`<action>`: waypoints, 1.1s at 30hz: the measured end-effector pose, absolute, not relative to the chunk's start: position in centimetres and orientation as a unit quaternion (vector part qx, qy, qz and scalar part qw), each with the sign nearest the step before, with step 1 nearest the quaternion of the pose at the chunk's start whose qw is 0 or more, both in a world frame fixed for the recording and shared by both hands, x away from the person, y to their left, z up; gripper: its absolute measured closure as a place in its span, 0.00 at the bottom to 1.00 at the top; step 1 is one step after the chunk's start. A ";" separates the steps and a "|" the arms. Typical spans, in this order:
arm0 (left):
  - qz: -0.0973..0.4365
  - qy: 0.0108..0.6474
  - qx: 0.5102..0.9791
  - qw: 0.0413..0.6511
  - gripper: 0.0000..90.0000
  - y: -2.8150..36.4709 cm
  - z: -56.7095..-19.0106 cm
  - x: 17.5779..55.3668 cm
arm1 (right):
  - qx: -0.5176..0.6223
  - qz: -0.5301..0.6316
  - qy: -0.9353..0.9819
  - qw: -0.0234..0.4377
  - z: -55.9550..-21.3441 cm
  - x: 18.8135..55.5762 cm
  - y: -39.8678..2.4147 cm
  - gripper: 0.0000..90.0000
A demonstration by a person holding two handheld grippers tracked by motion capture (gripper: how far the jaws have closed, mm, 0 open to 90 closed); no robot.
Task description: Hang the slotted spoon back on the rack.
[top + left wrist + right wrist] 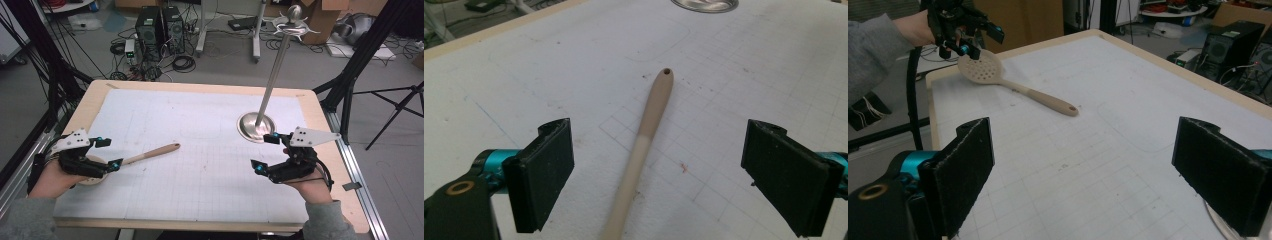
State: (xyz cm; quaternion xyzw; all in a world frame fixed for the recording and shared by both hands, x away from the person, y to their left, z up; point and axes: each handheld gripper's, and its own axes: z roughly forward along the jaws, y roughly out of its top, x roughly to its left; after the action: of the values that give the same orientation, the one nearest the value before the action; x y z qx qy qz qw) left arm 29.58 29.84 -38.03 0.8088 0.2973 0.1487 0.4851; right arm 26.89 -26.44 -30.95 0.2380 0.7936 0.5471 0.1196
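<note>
A beige slotted spoon (150, 152) lies on the white gridded mat (200, 115) at the left, with its handle toward the middle. My left gripper (111, 153) hovers over the spoon's perforated head, jaws wide apart. In the left gripper view the handle (649, 120) runs up between the two pads without touching either. My right gripper (263, 153) stands open at the right with nothing between its pads (1218, 175). From the right gripper view I see the spoon head (980, 67) under the left gripper (975, 37).
A metal stand with a round base (256, 127) and a tall slanted pole topped by hooks (294, 22) rises just beyond my right gripper. Computer towers (160, 30) and cables lie on the floor past the far edge. Black tripod legs (395, 115) flank the table.
</note>
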 end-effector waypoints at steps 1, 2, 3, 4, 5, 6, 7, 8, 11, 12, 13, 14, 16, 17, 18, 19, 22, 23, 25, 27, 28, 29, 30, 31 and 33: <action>0.148 0.293 0.813 0.480 0.19 30.0 -38.1 29.7 | 0.238 0.547 0.794 0.121 -31.0 26.8 -26.5 0.10; 0.148 0.293 0.815 0.477 0.20 30.1 -38.2 29.9 | 0.239 0.546 0.794 0.121 -31.0 26.8 -26.6 0.10; 0.149 0.293 0.817 0.475 0.20 30.2 -38.3 30.0 | 0.239 0.545 0.795 0.120 -31.0 26.7 -26.7 0.10; 0.150 0.294 0.819 0.470 0.21 30.3 -38.4 30.2 | 0.242 0.542 0.796 0.118 -31.1 26.5 -26.8 0.10; 0.150 0.294 0.819 0.470 0.21 30.3 -38.4 30.2 | 0.242 0.542 0.796 0.118 -31.1 26.5 -26.8 0.10; 0.152 0.295 0.819 0.468 0.21 30.3 -38.5 30.3 | 0.243 0.541 0.796 0.119 -31.2 26.5 -26.9 0.10; 0.150 0.294 0.821 0.466 0.21 30.4 -38.5 30.4 | 0.243 0.541 0.796 0.121 -31.2 26.4 -27.0 0.10; 0.145 0.293 0.823 0.465 0.22 30.3 -38.5 30.5 | 0.245 0.541 0.796 0.120 -31.2 26.4 -27.0 0.10; 0.139 0.286 0.830 0.459 0.24 30.2 -38.5 30.8 | 0.247 0.542 0.793 0.123 -31.1 26.2 -27.3 0.10; 0.133 0.282 0.833 0.457 0.24 30.2 -38.7 31.0 | 0.247 0.542 0.794 0.124 -31.1 26.1 -27.4 0.10; 0.133 0.282 0.833 0.457 0.24 30.2 -38.7 31.0 | 0.247 0.542 0.794 0.124 -31.1 26.1 -27.4 0.10; 0.125 0.280 0.838 0.452 0.24 30.1 -38.9 31.3 | 0.248 0.540 0.794 0.124 -31.1 25.9 -27.5 0.10; 0.122 0.280 0.843 0.442 0.24 30.0 -39.1 31.6 | 0.248 0.540 0.795 0.124 -31.1 25.7 -27.5 0.10; 0.121 0.281 0.845 0.438 0.24 29.9 -39.3 31.7 | 0.250 0.539 0.795 0.123 -31.1 25.6 -27.6 0.10; 0.121 0.281 0.845 0.438 0.24 29.9 -39.3 31.7 | 0.250 0.539 0.795 0.123 -31.1 25.6 -27.6 0.10; 0.120 0.280 0.848 0.434 0.24 29.9 -39.4 31.9 | 0.249 0.539 0.795 0.125 -31.1 25.6 -27.6 0.10; 0.110 0.290 0.855 0.415 0.26 29.7 -40.0 32.4 | 0.252 0.538 0.794 0.127 -31.1 25.3 -28.0 0.10; 0.110 0.290 0.855 0.415 0.28 29.7 -40.0 32.4 | 0.252 0.538 0.794 0.127 -31.1 25.3 -28.0 0.10; 0.116 0.290 0.858 0.408 0.29 29.5 -40.0 32.6 | 0.256 0.537 0.793 0.127 -31.1 25.2 -28.2 0.10; 0.114 0.286 0.861 0.404 0.30 29.5 -40.1 32.7 | 0.257 0.538 0.793 0.128 -31.2 25.1 -28.3 0.10; 0.113 0.286 0.861 0.404 0.30 29.5 -40.1 32.7 | 0.258 0.538 0.792 0.128 -31.1 25.0 -28.4 0.10; 0.112 0.286 0.862 0.403 0.33 29.4 -40.1 32.7 | 0.258 0.537 0.793 0.128 -31.1 24.9 -28.4 0.10; 0.113 0.281 0.863 0.404 0.33 29.4 -40.1 32.7 | 0.258 0.537 0.793 0.128 -31.1 24.9 -28.4 0.10; 0.114 0.275 0.865 0.403 0.33 29.4 -40.1 32.7 | 0.258 0.537 0.793 0.128 -31.1 24.9 -28.4 0.10; 0.112 0.275 0.867 0.401 0.34 29.3 -40.1 32.7 | 0.257 0.537 0.793 0.129 -31.1 24.9 -28.4 0.10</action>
State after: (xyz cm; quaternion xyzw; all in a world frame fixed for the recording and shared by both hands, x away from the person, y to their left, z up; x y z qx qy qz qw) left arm 32.71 29.34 -40.14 0.8667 0.2751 0.1116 0.4008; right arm 24.86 -28.42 -31.14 0.2573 0.7930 0.5370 0.1288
